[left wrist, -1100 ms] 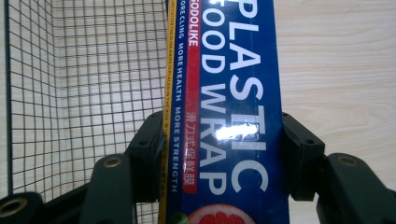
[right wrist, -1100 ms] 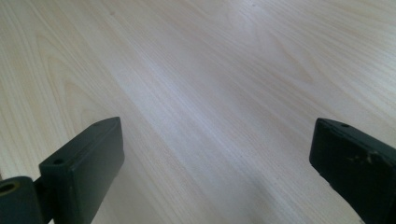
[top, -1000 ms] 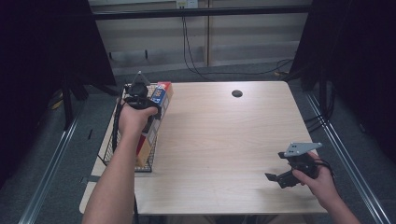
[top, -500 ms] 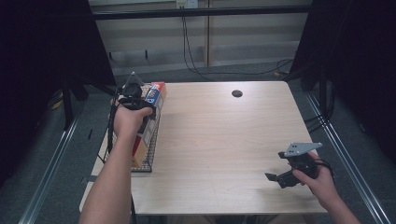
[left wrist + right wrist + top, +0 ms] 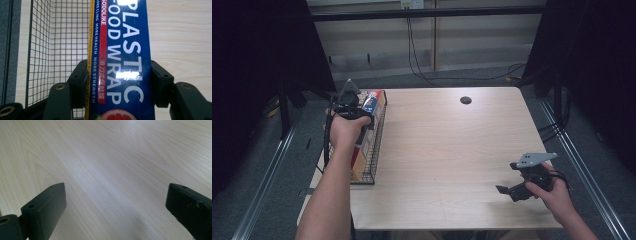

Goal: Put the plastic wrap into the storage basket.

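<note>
Wire basket [image 5: 371,165]: black mesh, long and narrow, standing on the table's left edge; in the left gripper view its grid [image 5: 62,37] lies behind and to the left of the box.
Plastic wrap box [image 5: 122,62]: long blue carton with a yellow edge and white lettering "PLASTIC FOOD WRAP", a grapefruit picture at its near end; in the high view it [image 5: 373,100] sits over the basket's far end, beside other cartons in there.
Left claw [image 5: 119,77]: pinching the plastic wrap box, one black jaw pressed to each long side.
Table [image 5: 447,150]: light wood, bare across the middle, with a small dark round spot [image 5: 465,100] near the far edge.
Right claw [image 5: 116,202]: jaws spread wide with nothing between them, low over the wood; in the high view it [image 5: 504,190] is near the table's front right corner, well apart from the basket.
</note>
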The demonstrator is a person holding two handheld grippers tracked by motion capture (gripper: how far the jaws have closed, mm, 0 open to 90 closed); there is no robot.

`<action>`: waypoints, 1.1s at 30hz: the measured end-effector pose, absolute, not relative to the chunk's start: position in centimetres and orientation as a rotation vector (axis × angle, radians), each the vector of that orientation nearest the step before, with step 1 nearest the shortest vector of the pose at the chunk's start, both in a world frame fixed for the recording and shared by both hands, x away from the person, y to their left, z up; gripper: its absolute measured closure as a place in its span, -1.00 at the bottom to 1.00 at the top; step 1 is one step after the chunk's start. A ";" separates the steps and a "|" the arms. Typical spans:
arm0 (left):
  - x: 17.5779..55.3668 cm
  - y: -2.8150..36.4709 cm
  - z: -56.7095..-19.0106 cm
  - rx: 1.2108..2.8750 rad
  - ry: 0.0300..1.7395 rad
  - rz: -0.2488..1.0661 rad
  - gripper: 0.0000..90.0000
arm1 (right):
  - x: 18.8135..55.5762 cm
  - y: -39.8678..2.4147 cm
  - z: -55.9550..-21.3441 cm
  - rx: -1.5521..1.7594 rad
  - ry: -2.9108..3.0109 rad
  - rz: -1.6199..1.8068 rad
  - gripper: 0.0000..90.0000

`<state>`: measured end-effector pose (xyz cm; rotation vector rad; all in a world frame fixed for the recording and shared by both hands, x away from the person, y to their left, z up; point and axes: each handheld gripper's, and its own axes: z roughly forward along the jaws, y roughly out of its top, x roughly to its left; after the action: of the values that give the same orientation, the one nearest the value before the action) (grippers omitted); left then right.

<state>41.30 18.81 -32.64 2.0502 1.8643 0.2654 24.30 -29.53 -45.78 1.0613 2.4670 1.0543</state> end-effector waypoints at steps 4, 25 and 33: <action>41.3 19.0 -32.7 2.040 1.871 0.273 -0.04 | 24.3 -29.5 -45.8 1.069 2.467 1.051 -0.93; 41.1 20.8 -33.7 2.009 1.922 0.282 -0.04 | 24.3 -29.4 -45.8 1.060 2.471 1.052 -0.93; 41.2 21.6 -35.2 1.990 1.954 0.281 -0.04 | 24.3 -29.5 -45.8 1.060 2.471 1.050 -0.93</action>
<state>41.18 21.65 -35.16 1.9898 1.9538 0.2811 24.32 -29.49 -45.85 1.0605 2.4707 1.0503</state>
